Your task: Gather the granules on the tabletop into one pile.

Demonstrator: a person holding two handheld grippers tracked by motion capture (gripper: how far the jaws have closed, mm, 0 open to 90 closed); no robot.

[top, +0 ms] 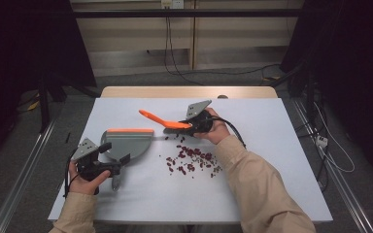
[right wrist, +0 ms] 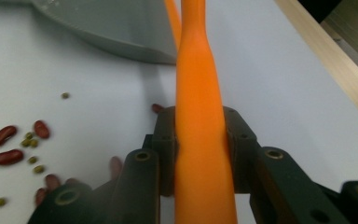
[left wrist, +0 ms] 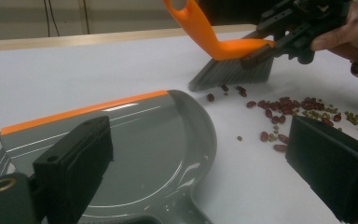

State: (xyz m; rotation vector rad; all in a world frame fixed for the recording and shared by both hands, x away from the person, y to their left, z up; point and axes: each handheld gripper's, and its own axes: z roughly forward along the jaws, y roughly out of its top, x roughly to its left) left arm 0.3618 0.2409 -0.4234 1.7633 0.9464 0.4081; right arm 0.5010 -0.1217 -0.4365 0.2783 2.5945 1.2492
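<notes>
Clamping the orange brush (top: 162,121) by its handle, your right gripper (top: 197,122) has both pads pressed tight against the plastic, its grey bristles (left wrist: 235,74) resting on the white table (top: 272,160) beside the scattered beans (top: 192,158) (red kidney beans mixed with small green ones). Your left gripper (top: 109,162) sits with jaws spread wide, nothing between them, at the near edge of the grey dustpan (top: 126,143), which lies flat, its orange lip facing away from you.

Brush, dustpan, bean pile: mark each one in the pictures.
brush (left wrist: 233,49): left gripper view, on the orange back above the bristles.
dustpan (top: 126,144): high view, on the grey pan floor.
bean pile (top: 192,158): high view, on the middle of the scattered beans.
</notes>
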